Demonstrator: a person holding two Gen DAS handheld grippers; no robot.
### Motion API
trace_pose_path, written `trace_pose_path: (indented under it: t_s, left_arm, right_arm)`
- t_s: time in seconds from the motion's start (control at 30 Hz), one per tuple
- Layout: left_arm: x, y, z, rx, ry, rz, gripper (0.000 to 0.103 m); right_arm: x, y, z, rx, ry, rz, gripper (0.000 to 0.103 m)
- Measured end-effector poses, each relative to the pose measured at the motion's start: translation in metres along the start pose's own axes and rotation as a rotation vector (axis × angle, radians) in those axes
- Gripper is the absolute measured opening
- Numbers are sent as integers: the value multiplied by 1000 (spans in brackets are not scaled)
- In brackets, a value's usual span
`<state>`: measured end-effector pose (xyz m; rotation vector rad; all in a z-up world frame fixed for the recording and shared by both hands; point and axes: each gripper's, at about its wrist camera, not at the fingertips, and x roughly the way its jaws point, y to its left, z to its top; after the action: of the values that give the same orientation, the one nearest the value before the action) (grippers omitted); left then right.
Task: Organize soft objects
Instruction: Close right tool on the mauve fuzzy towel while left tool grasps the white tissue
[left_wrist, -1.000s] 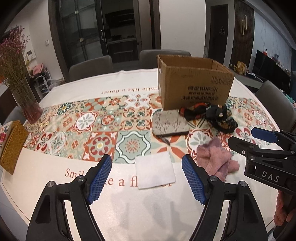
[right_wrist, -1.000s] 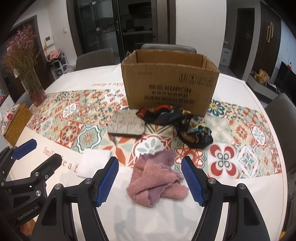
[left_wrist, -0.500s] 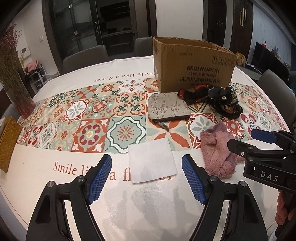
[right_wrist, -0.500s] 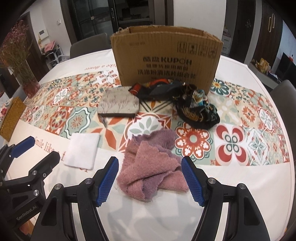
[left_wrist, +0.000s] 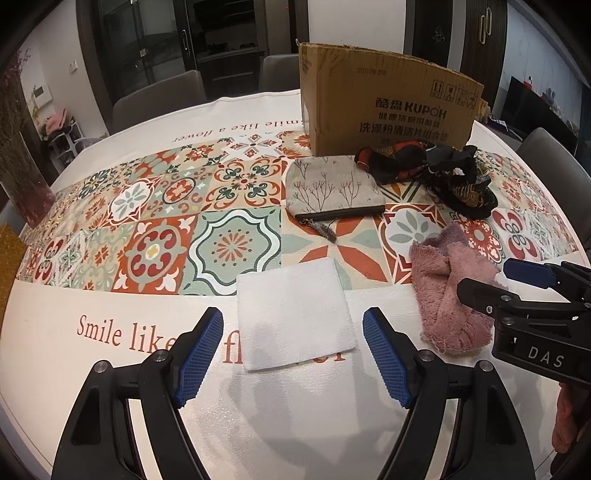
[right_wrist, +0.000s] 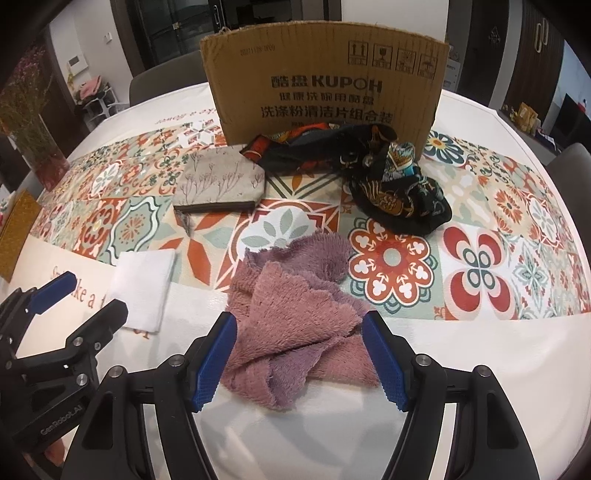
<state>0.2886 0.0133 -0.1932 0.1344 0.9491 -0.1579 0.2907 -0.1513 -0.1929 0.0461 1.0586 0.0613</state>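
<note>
A folded white cloth (left_wrist: 295, 310) (right_wrist: 144, 286) lies flat near the table's front edge. My left gripper (left_wrist: 293, 354) hangs open just over its near edge, pads to either side. A crumpled pink towel (right_wrist: 295, 321) (left_wrist: 448, 295) lies to its right, and my right gripper (right_wrist: 299, 360) (left_wrist: 517, 284) stands open around its near part, pads apart from it. Farther back lie a grey zip pouch (left_wrist: 334, 190) (right_wrist: 221, 181) printed with branches and a dark patterned scarf (right_wrist: 380, 181) (left_wrist: 432, 173), in front of a cardboard box (left_wrist: 388, 107) (right_wrist: 325, 81).
The round table (left_wrist: 258, 424) has a white cloth with a patterned tile band. A vase of dried flowers (right_wrist: 37, 140) and a yellow woven box (right_wrist: 16, 229) stand at the left. Grey chairs (left_wrist: 159, 99) ring the far side. A hand (left_wrist: 569, 417) holds the right gripper.
Both grippers have sunk toward the table: the white cloth and the pink towel now sit closer and larger between their fingers. Neither gripper's opening has changed.
</note>
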Motion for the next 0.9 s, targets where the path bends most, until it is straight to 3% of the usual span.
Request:
trace_pose_path:
  t_s: [0.73,0.9]
  left_arm:
    - [41,2,-7,-8,49,-7,77]
    - [42,2,-8,-12,39,-25,68]
  right_arm:
    - [25,3,-3,-2,17,-17,71]
    - [25,3,-4,2,7,-16,71]
